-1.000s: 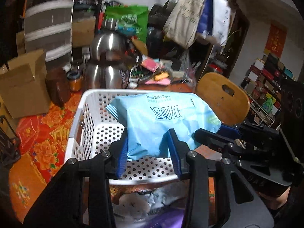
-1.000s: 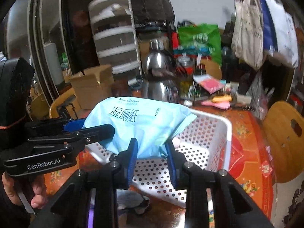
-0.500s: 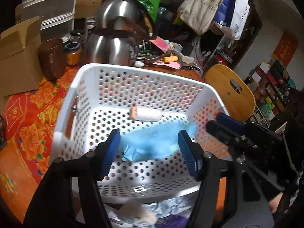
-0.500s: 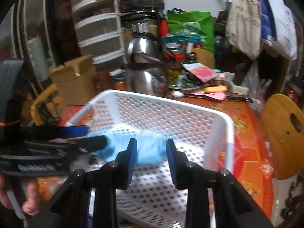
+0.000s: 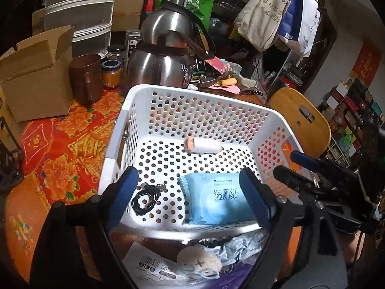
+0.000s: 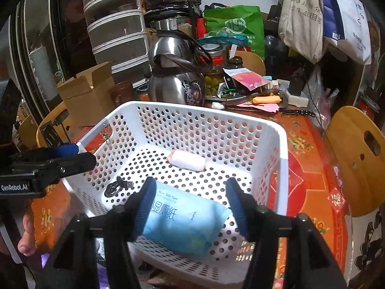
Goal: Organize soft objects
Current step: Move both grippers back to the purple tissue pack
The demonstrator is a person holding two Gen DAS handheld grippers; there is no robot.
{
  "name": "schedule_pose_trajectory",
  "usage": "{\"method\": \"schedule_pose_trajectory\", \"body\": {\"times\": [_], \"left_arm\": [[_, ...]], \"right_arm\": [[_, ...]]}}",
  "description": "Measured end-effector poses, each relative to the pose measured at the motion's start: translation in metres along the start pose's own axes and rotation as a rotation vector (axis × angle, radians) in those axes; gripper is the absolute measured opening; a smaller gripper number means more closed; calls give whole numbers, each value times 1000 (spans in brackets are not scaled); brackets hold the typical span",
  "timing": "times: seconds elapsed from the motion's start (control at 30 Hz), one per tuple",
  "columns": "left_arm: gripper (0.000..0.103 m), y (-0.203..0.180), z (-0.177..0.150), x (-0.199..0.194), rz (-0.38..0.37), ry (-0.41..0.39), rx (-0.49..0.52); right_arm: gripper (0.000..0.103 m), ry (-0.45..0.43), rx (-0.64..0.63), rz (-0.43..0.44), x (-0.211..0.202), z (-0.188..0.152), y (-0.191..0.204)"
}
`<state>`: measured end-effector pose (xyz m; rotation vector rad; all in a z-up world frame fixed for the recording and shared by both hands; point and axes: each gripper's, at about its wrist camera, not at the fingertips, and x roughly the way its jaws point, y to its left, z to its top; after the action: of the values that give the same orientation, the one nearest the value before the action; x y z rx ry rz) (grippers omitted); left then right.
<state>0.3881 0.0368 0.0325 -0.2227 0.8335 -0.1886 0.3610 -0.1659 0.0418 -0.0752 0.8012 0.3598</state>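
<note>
**Wipes pack stowed in basket**

Blue wipes pack (image 5: 214,198) lies flat on the floor of the white basket (image 5: 192,91), near front wall, keeping soft goods together. Left tool (image 5: 190,196) and right tool (image 6: 190,204): both spread wide, empty, above it. Plush toy (image 5: 199,262) waits on bench outside.

Both wrist views look down, close, into the basket (image 5: 134,94) (image 6: 284,130): left from its near-left, right from near-right.
</note>
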Motion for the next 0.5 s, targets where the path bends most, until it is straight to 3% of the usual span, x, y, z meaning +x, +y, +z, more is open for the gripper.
{"method": "schedule_pose_trajectory", "body": {"times": [0.2, 0.27, 0.5], "left_arm": [[85, -3, -26, -50, 89, -34, 9], [90, -1, -47, -77, 83, -65, 10], [93, 14, -137, -133, 90, -121, 23]], "right_arm": [[72, -34, -5, -27, -31, -21, 5], [72, -60, -7, -25, -49, -42, 7], [76, -115, -45, 53, -96, -116, 28]]}}
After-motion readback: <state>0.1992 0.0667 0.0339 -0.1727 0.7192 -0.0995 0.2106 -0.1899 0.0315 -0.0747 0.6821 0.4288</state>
